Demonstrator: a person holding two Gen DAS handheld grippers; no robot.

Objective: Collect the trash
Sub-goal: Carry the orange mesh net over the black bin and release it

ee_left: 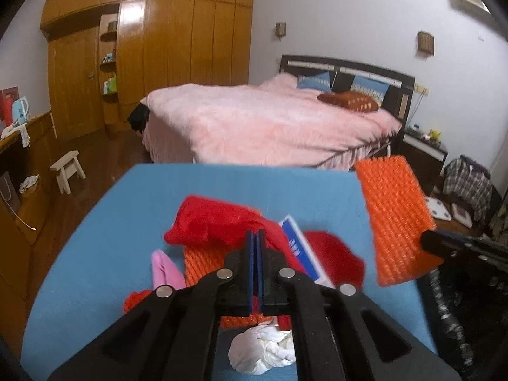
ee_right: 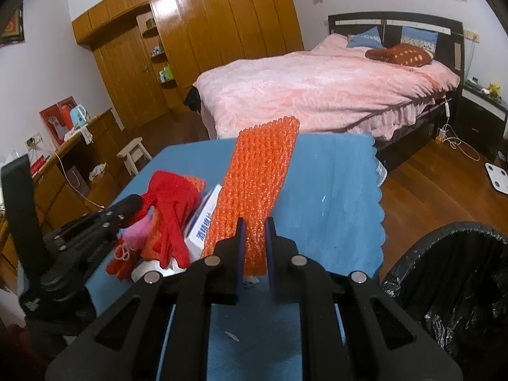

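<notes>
Our right tongs (ee_right: pixel 254 247) gripped the orange mesh strip (ee_right: pixel 260 187) above the blue table (ee_right: pixel 333 190) left of the bin (ee_right: pixel 451 273), our left tongs (ee_left: pixel 255 266) clamped together over the red glove (ee_left: pixel 216 222), so we judged dropping the strip binward came next.

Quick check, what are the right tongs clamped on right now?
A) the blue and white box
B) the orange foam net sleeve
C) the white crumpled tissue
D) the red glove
B: in the right wrist view the right tongs pinch the lower end of the orange foam net sleeve, lifted off the blue table cover; the red glove lies in the pile.
</notes>
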